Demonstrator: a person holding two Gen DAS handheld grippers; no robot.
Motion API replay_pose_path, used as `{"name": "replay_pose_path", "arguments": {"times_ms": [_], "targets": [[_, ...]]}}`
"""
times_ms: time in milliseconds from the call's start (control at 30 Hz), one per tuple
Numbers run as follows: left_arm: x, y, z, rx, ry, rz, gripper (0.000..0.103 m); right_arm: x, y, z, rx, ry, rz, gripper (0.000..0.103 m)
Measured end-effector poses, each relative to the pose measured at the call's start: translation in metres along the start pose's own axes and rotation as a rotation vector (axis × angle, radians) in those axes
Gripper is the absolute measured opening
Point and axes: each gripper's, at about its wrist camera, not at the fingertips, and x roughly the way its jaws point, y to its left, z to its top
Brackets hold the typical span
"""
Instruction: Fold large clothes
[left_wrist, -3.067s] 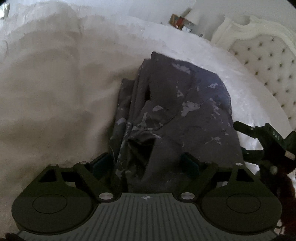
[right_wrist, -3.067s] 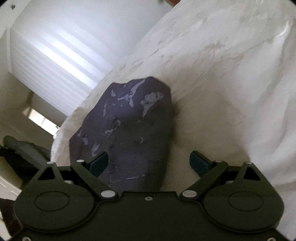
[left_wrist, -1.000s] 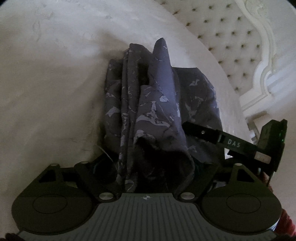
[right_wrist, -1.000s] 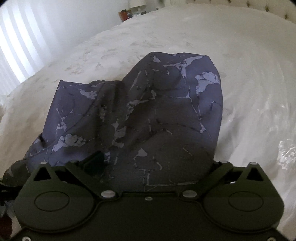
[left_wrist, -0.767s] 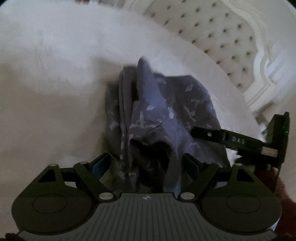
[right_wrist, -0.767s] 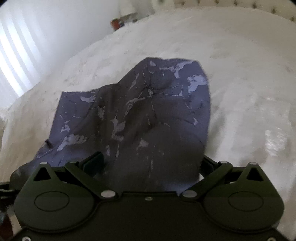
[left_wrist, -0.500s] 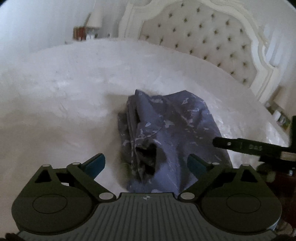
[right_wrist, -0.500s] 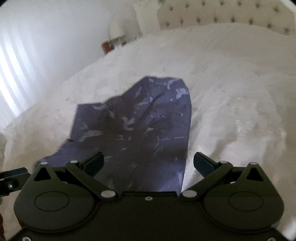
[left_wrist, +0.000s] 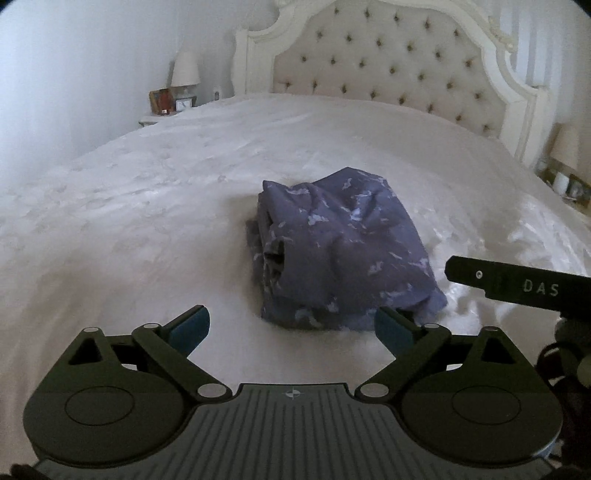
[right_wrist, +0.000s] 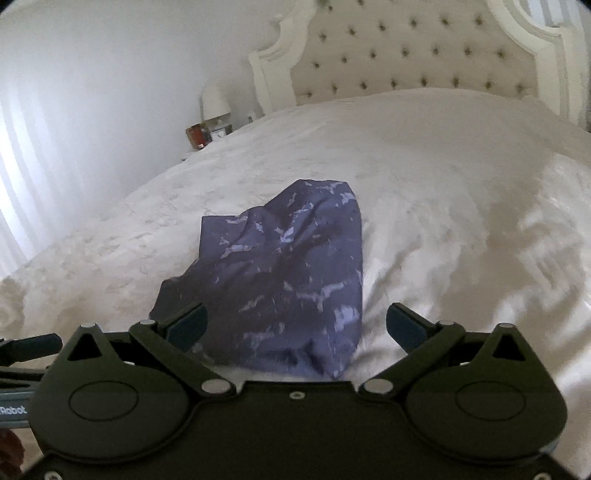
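Folded purple patterned garment (left_wrist: 343, 251) lies as a lumpy bundle mid-bed (left_wrist: 147, 206), seemingly finished bar tidying, while left gripper (left_wrist: 291, 328) and right gripper (right_wrist: 295, 325) hover before it, fingers spread wide, holding nothing.

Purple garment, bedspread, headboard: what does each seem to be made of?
Purple garment: thin woven fabric, matte, judging by its soft creases and stacked folds. Bedspread: white textile with a slight sheen and an embossed-looking pattern. Headboard: button-tufted upholstery in a glossy white carved frame, probably painted wood.
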Motion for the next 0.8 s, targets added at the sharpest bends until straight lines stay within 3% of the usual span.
{"name": "replay_pose_path", "arguments": {"times_ms": [300,600,800], "targets": [[-0.026,-0.008,-0.022,-0.024,0.017,0.024,0.097,-0.042,0.003,-0.025,0.005,0.024,-0.023,0.102],[-0.030,-0.018,-0.034,0.009,0.052,0.118,0.097,-0.054,0.010,-0.043,-0.009,0.075,-0.047,0.102],[-0.033,-0.012,-0.037,-0.011,0.075,0.123,0.097,-0.059,0.015,-0.049,-0.022,0.080,-0.110,0.102]]}}
